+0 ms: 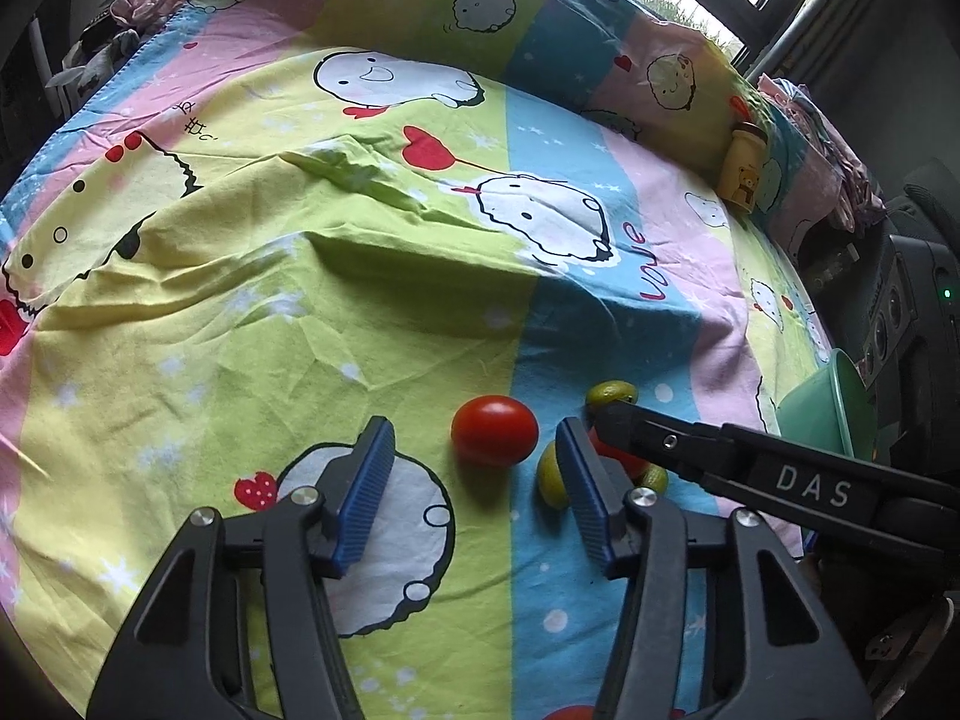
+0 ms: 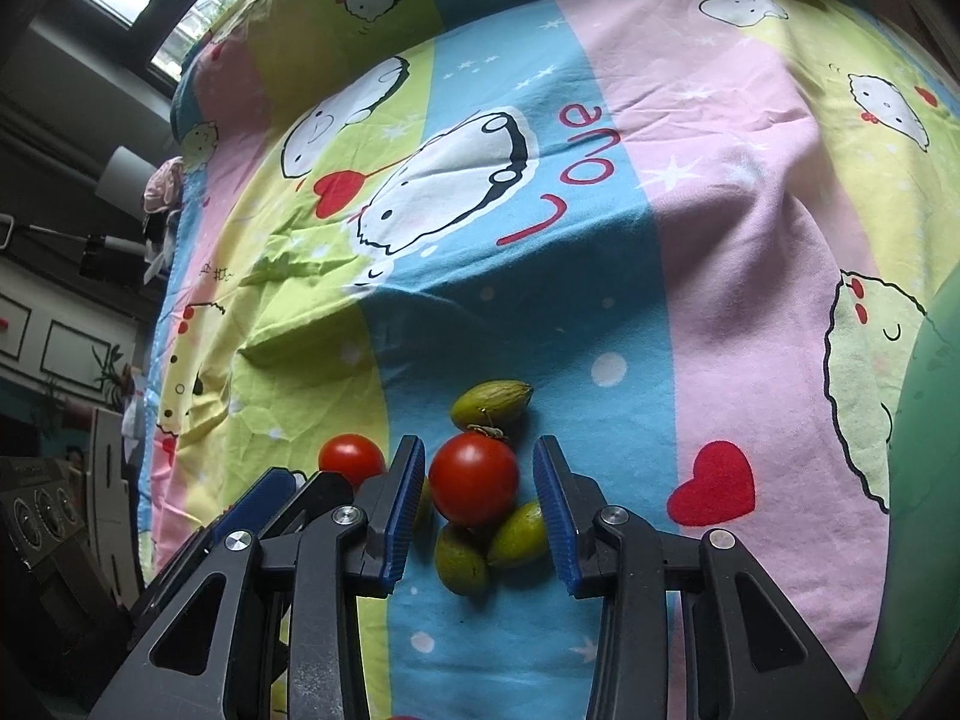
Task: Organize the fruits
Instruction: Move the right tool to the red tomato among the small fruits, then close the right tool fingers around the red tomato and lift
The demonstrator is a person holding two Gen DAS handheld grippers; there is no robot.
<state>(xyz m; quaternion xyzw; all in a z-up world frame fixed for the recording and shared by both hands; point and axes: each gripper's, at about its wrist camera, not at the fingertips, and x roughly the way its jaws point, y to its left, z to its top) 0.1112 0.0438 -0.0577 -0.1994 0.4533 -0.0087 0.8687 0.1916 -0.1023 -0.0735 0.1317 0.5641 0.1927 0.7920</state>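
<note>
Our right gripper (image 2: 477, 501) stands part open astride the round red tomato (image 2: 473, 479), its blue ribbed pads (image 2: 401, 504) not yet pressing. Our left gripper (image 1: 474, 495) is also part open and empty, the smaller red tomato (image 1: 494, 430) just beyond its tips. Small green oval fruits (image 2: 492, 399) crowd round on the colourful cartoon-print cloth (image 2: 720, 210). We judge the tomatoes light, smooth and easily bruised, so grip gently across the widest part.

Left gripper (image 1: 474, 474) straddles a red tomato (image 1: 494, 430) without touching.
</note>
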